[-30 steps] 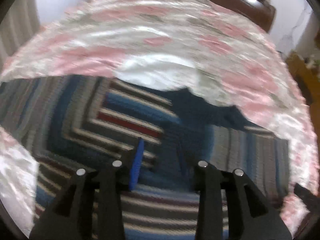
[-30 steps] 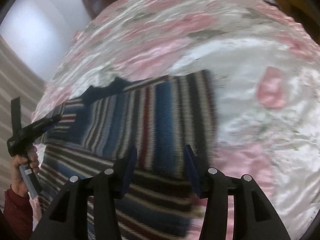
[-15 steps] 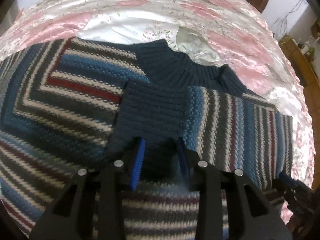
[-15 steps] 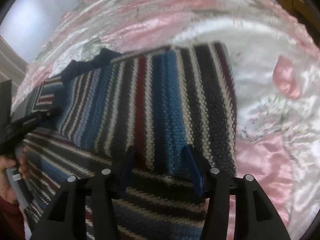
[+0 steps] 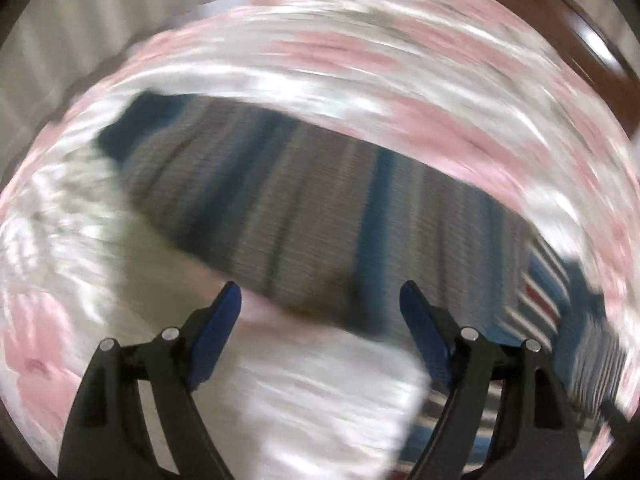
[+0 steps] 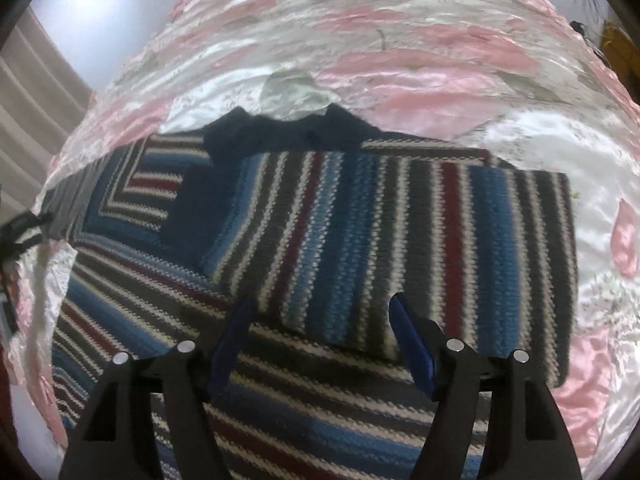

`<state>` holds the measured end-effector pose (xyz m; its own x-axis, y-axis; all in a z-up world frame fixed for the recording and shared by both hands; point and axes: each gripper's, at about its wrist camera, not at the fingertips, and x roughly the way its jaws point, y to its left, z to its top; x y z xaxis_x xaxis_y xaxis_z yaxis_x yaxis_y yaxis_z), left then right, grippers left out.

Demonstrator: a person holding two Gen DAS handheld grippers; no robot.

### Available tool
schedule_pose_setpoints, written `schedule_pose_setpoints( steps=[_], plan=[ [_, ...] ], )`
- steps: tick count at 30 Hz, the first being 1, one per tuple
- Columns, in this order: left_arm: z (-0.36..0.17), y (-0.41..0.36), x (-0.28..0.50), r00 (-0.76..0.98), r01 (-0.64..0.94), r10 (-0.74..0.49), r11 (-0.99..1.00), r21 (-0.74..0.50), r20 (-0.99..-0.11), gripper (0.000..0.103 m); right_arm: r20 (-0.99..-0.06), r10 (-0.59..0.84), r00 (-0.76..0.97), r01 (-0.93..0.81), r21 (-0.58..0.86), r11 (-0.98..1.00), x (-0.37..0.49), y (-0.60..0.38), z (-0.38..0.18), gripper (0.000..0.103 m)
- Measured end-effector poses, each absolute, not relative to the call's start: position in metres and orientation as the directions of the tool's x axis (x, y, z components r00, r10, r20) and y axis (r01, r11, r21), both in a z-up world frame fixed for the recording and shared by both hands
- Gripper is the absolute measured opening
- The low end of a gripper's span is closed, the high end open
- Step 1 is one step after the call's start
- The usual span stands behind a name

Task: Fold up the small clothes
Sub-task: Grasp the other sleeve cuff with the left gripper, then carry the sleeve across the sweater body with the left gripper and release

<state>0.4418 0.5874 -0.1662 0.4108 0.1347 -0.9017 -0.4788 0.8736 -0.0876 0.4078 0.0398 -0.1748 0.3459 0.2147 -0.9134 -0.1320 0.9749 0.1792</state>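
You are looking at a home bedroom: a bed (image 6: 400, 40) covered by a pink floral satin bedspread (image 6: 440, 60), a dark wooden headboard (image 5: 560, 20), pale curtains (image 6: 36, 80), plain wall.

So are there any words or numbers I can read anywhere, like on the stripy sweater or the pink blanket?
None: no words, numbers, labels or signs can be read in either view.
The striped sweater shows only stripes, with no tag in sight.
The pink flowered bedspread shows only its pattern.
The left tool and right tool carry no readable marks.
The left wrist view is too blurred to read any small print.
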Motion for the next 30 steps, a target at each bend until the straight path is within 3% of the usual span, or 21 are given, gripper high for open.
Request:
schedule_pose_setpoints(
  steps=[6, 12, 14, 16, 18, 19, 30],
  plan=[
    [-0.173, 0.684, 0.447, 0.404, -0.617, 0.129, 0.769, -0.166, -0.905, 0.080, -0.929, 0.179, 0.325, -0.127, 0.145, 0.981, 0.413, 0.042, -0.189, 0.072],
    [-0.191, 0.721, 0.467, 0.454, -0.654, 0.055, 0.698, -0.291, -0.889, 0.077, -0.933, 0.168, 0.318, -0.115, 0.138, 0.984, 0.416, 0.033, -0.197, 0.072],
    [-0.193, 0.724, 0.473, 0.472, -0.659, 0.055, 0.686, -0.310, -0.880, 0.068, -0.934, 0.168, 0.314, -0.113, 0.139, 0.984, 0.416, 0.031, -0.201, 0.072],
    [-0.195, 0.726, 0.477, 0.483, -0.652, 0.046, 0.686, -0.324, -0.874, 0.035, -0.934, 0.172, 0.314, -0.116, 0.142, 0.983, 0.416, 0.029, -0.204, 0.072],
    [-0.198, 0.726, 0.481, 0.472, -0.655, 0.045, 0.687, -0.316, -0.881, 0.029, -0.932, 0.175, 0.317, -0.115, 0.146, 0.983, 0.416, 0.029, -0.207, 0.072],
    [-0.199, 0.727, 0.481, 0.471, -0.657, 0.050, 0.686, -0.313, -0.881, 0.015, -0.930, 0.178, 0.320, -0.114, 0.149, 0.982, 0.415, 0.028, -0.208, 0.072],
    [-0.147, 0.660, 0.471, 0.659, -0.504, 0.053, 0.772, -0.388, -0.751, 0.011, -0.915, 0.214, 0.342, -0.110, 0.187, 0.976, 0.404, 0.019, -0.194, 0.072]
  ],
)
